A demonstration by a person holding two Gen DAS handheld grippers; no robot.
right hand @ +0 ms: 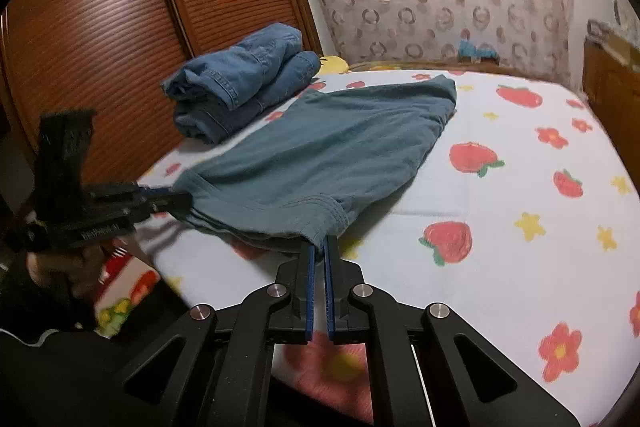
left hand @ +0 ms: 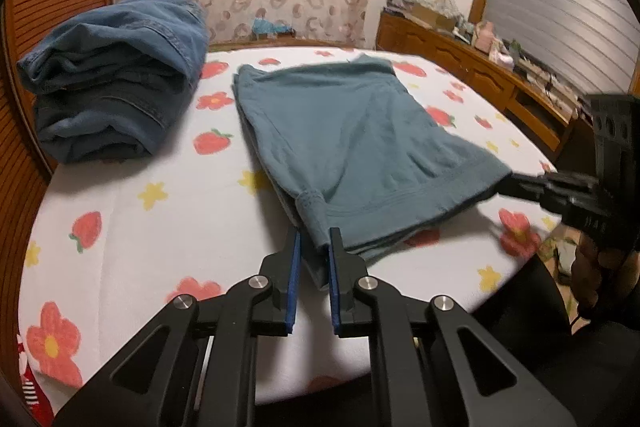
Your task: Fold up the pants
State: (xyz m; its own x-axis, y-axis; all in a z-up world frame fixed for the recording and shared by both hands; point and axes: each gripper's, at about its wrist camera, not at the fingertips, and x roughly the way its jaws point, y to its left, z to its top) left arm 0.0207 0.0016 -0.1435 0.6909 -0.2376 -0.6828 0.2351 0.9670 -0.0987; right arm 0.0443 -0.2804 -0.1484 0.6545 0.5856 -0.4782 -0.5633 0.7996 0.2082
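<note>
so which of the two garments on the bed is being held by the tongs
The flat teal pants, pinched at both near corners by left tongs and right tongs; the folded denim jeans lie untouched.

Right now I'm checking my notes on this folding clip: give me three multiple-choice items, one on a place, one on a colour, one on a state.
1. Where are the folded jeans?
A. beside the wardrobe
B. on the floor
C. on the dresser

2. What colour are the pants being folded?
A. red
B. teal
C. white

3. What are the left tongs and right tongs doing?
A. both gaping over bare sheet
B. both shut on the pants
C. only one grips

Answers: 1 A, they lie on the bed by the slatted doors; 2 B, teal cloth; 3 B, each nips a corner.
</note>
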